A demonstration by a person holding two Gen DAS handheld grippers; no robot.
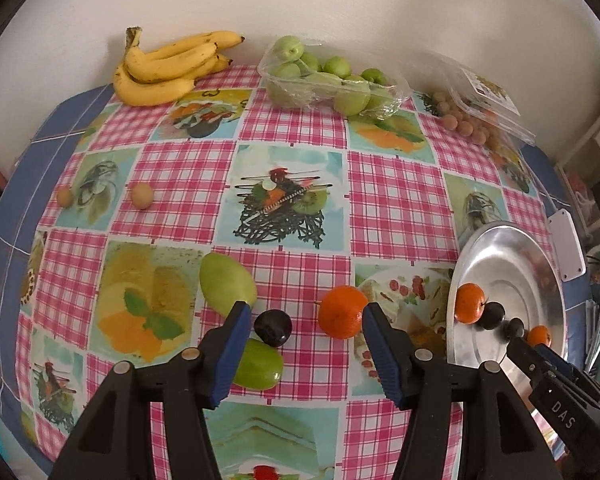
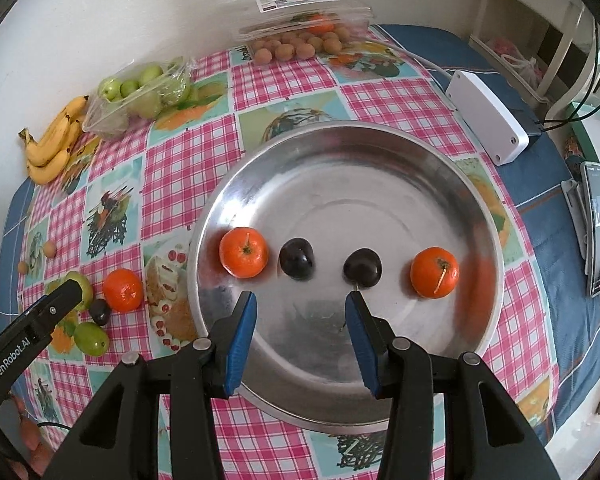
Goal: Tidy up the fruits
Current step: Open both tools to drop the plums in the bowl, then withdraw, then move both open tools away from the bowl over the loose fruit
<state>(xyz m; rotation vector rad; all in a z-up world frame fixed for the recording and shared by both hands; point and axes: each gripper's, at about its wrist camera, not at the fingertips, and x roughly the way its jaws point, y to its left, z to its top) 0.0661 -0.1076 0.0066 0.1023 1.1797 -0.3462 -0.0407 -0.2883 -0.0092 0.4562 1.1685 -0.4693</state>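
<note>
Over checked tablecloth point(image 1: 292, 184), both tongs point(image 1: 304, 312) point(image 2: 300, 300) gape partway, holding nothing.

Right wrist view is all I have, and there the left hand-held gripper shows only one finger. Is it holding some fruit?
Observer: No. In the left wrist view the left hand-held gripper stands open and grips nothing. A dark plum and a loose tangerine lie on the tablecloth, in the gap ahead of its tips.
Operator: That finger covers a green fruit for me. Is it lying free?
Observer: The left wrist view shows this oval green fruit almost whole, resting on the cloth. Only its near end is behind the tip of the gripper's left finger. I cannot tell if they touch.
</note>
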